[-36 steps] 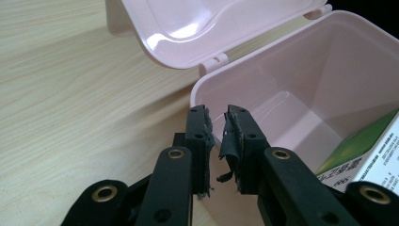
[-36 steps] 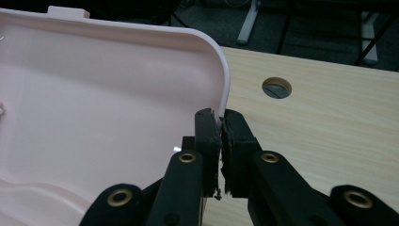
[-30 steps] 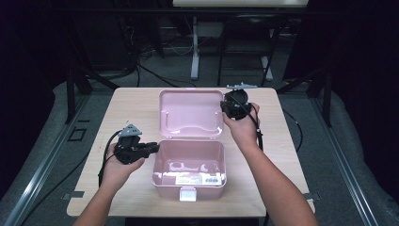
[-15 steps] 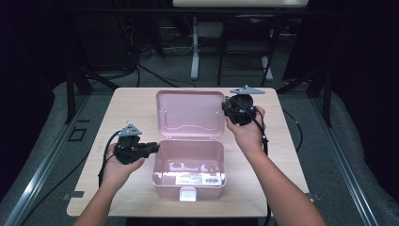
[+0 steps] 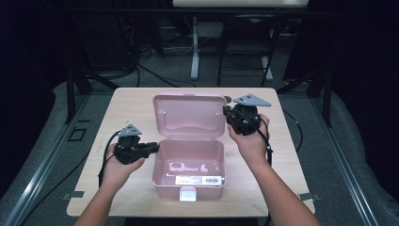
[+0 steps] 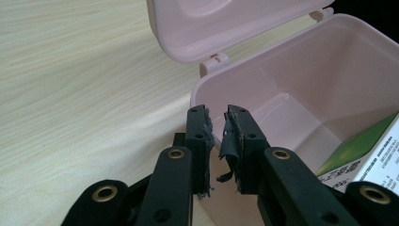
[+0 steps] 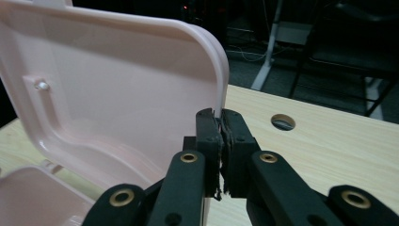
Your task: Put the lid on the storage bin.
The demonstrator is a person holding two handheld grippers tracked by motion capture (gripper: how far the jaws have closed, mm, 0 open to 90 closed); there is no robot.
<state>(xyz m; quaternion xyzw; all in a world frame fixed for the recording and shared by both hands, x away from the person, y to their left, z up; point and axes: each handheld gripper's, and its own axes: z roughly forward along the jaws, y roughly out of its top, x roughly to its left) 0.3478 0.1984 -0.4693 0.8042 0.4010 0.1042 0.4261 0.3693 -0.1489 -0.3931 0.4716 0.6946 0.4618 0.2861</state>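
Lid [image 5: 190,115] edge between right fingers [image 7: 207,136]

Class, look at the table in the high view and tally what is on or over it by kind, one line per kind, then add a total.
Pink boxes with a hinged lid: 1, the box with its lid standing open.
Hand-held grippers: 2, the left gripper and the right gripper.
Labelled packets inside the box: 1, the packet.
Total: 4
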